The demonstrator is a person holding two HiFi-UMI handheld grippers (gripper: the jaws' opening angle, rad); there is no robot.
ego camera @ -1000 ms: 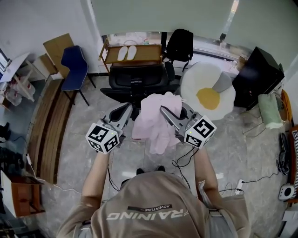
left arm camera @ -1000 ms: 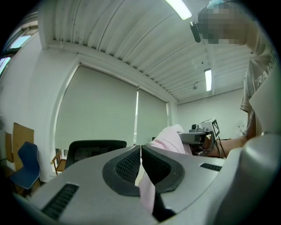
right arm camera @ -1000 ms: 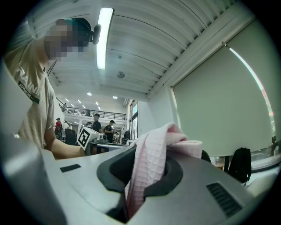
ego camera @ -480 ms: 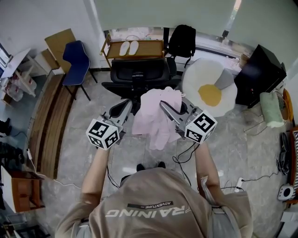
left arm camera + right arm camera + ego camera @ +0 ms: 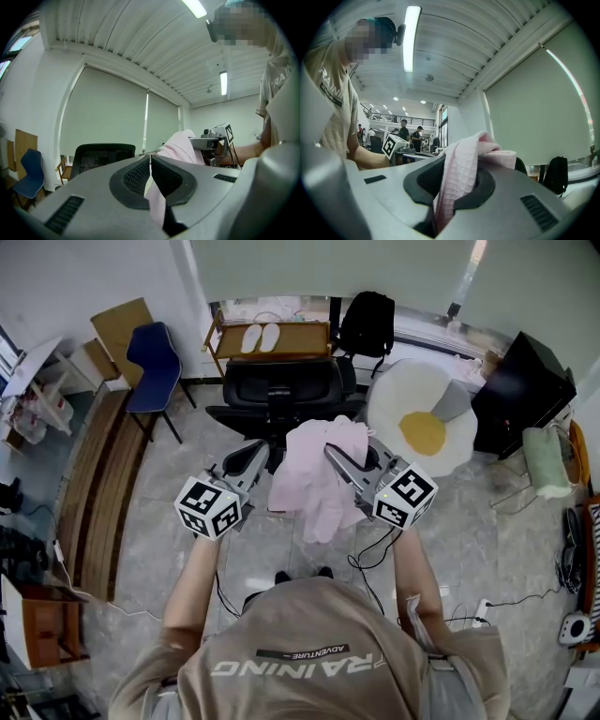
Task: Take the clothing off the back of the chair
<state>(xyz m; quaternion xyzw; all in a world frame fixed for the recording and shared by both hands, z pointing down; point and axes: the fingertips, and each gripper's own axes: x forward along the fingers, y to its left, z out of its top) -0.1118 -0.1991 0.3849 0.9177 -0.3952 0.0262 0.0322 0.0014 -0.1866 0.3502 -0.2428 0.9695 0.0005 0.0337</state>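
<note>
Pink garment point(image 5: 314, 479) is off the chair point(image 5: 281, 390). It hangs in the air between the two grippers, on the person's side of the chair and clear of its back. Left gripper point(image 5: 261, 454): both fingers are closed together on a thin edge of the garment, and in the left gripper view point(image 5: 150, 161) a narrow strip of pink cloth runs down between the pads. Right gripper point(image 5: 330, 452): its fingers are clamped on a thicker fold. In the right gripper view point(image 5: 457, 180) waffle-textured pink cloth fills the gap between the pads and bunches up over the tips. Both grippers point roughly level, toward the chair, with the garment's top edge slung between them and the rest drooping below. The chair is black with a mesh back and stands upright facing the person. A blue chair point(image 5: 150, 357) stands off to the left, a black backpack point(image 5: 364, 324) behind, and an egg-shaped rug point(image 5: 422, 432) to the right.
</note>
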